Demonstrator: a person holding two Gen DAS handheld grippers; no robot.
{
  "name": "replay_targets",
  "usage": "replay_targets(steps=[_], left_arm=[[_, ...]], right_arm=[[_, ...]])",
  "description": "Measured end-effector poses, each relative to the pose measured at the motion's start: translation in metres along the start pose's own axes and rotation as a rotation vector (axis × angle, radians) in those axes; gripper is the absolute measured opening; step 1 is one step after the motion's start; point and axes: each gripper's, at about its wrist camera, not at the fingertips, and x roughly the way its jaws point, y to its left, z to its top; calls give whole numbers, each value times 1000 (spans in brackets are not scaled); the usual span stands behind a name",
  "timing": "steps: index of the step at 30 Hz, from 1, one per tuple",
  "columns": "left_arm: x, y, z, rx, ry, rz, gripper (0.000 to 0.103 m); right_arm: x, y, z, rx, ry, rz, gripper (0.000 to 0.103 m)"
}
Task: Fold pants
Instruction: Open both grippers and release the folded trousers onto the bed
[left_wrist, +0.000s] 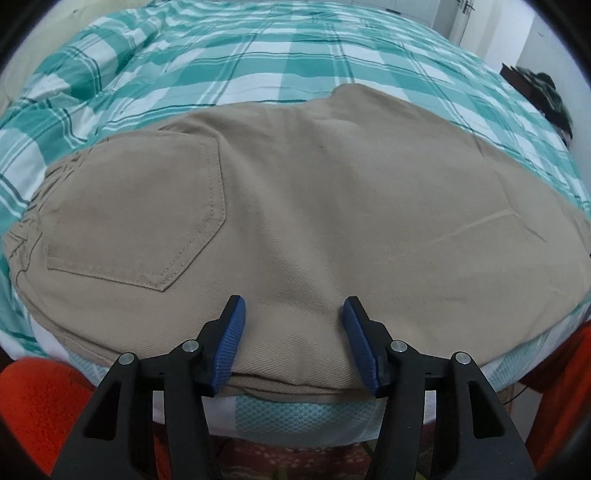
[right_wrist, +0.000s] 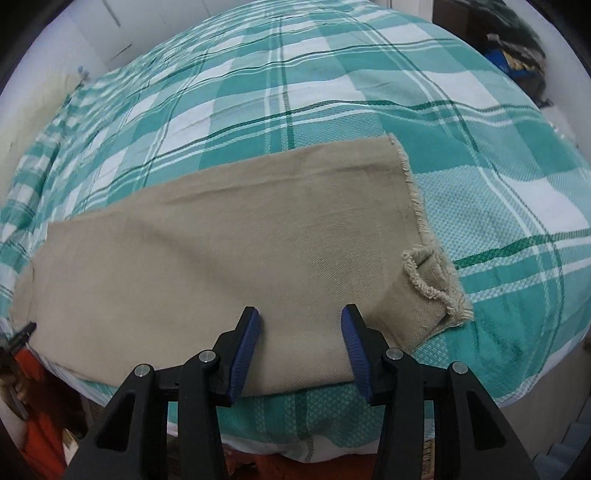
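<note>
Beige pants (left_wrist: 314, 206) lie flat along the near edge of a bed, folded lengthwise, leg on leg. The left wrist view shows the waist end with a back pocket (left_wrist: 136, 218) and the elastic waistband (left_wrist: 33, 206) at the left. The right wrist view shows the legs (right_wrist: 221, 251) and the frayed hem (right_wrist: 428, 269), with one corner curled up. My left gripper (left_wrist: 294, 306) is open and empty above the pants' near edge. My right gripper (right_wrist: 299, 317) is open and empty above the legs' near edge, left of the hem.
The bed carries a teal and white checked cover (left_wrist: 295, 59), also seen in the right wrist view (right_wrist: 295, 92). Its near edge runs just below the pants. Dark clutter (left_wrist: 546, 96) sits past the bed's right side. An orange sleeve (left_wrist: 40, 406) shows at the lower left.
</note>
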Motion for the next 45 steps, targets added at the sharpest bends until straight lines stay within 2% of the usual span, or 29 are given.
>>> replay_targets(steps=[2,10,45], left_arm=[[-1,-1,3,2,0,1,57],[-1,-2,3,4,1,-3,57],[-1,-5,2,21,-4,17,58]], right_arm=[[-2,0,9,8,-1,2,47],[-5,3,6,-9,-5,-25,47],[-7,-6,6,21,-10,28,47]])
